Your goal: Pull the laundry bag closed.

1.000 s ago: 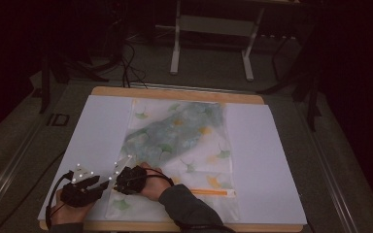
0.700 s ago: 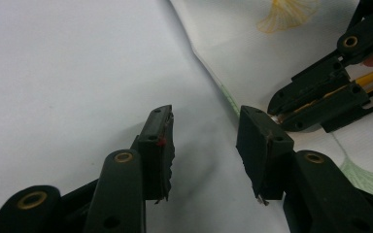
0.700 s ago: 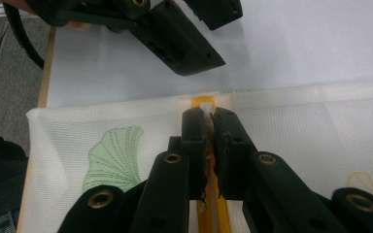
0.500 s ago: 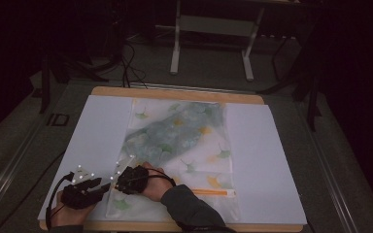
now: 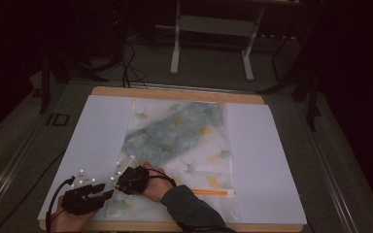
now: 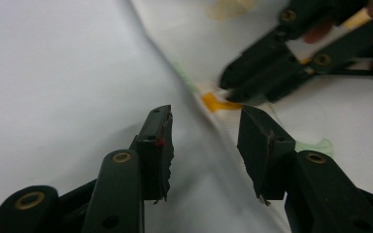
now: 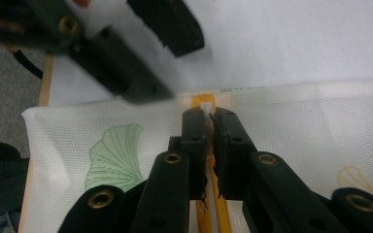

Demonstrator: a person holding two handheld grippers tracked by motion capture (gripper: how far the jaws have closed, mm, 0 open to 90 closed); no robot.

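White sheet (image 5: 272, 160) on wooden table (image 5: 175, 92); metal stand (image 5: 213, 29) behind.

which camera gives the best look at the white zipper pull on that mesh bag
The right gripper view: the zipper pull sits close up, pinched between the right gripper fingers on the orange zipper. The left gripper view shows it small and blurred at those fingertips. In the high view it is too small to make out.
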